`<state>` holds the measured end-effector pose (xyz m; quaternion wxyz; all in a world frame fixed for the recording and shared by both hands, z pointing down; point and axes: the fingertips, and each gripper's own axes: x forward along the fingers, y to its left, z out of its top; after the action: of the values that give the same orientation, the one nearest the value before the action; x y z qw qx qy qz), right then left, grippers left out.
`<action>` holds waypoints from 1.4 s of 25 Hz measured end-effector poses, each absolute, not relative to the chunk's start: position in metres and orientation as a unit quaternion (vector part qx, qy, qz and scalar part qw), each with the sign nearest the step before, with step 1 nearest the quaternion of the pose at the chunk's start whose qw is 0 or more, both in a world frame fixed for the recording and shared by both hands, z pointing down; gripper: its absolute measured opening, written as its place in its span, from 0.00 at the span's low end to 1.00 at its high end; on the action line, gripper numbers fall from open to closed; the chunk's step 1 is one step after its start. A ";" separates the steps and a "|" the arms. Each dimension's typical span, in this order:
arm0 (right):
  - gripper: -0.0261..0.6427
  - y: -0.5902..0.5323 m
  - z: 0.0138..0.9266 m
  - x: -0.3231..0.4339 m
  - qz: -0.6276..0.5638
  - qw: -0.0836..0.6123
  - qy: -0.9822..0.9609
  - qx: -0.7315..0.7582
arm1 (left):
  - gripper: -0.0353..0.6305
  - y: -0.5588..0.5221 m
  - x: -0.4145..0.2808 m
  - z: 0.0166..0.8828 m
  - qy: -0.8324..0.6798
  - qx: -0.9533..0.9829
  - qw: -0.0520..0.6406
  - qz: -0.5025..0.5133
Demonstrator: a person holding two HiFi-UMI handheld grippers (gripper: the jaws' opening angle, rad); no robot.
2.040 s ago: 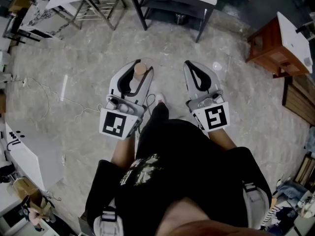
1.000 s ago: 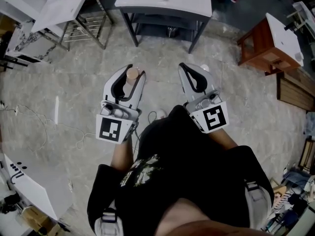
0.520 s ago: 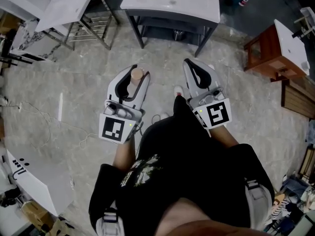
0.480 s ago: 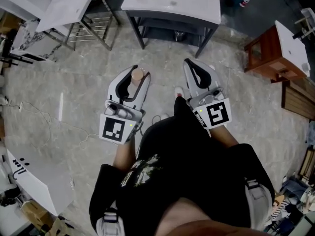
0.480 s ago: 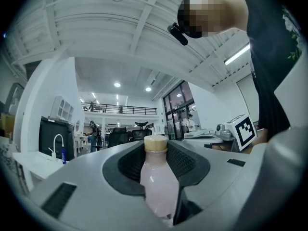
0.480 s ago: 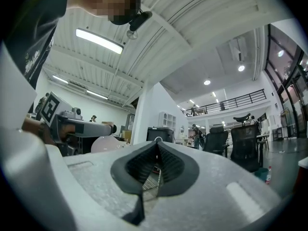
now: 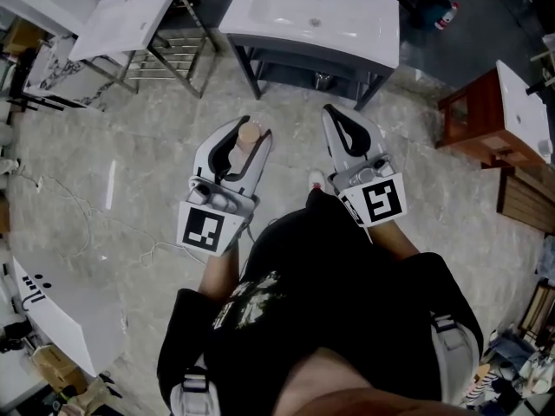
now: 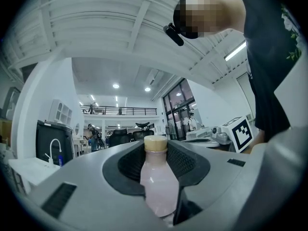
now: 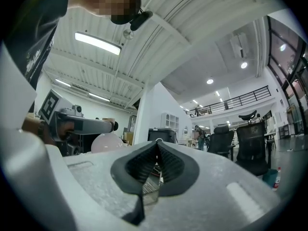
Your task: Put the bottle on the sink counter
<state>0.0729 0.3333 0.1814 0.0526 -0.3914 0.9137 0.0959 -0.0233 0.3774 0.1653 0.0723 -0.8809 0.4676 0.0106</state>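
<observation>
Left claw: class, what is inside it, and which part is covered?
A pink bottle with a tan cap stands upright inside the left claw, clamped by it. The bottle's base is covered by the claw's body.

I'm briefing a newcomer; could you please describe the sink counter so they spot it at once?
At the head view's top centre, on the marbled floor, stands the sink counter on dark grey legs. Unlike the white top over a wire rack to its left and the brown cabinet to its right, it shows a sunken basin.
</observation>
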 end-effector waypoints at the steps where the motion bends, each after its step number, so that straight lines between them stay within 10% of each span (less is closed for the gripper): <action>1: 0.03 0.324 0.180 0.074 0.096 0.052 0.915 -0.389 | 0.28 0.368 -0.022 0.163 0.468 -0.881 0.072 0.011; 35: 0.03 0.090 0.202 0.091 0.079 0.015 0.932 -0.354 | 0.28 0.134 0.005 0.172 0.472 -0.880 0.051 0.018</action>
<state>0.0913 0.0898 0.2018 0.0154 -0.3542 0.9317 0.0794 0.0047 0.1345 0.1722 0.0511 -0.8802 0.4716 0.0185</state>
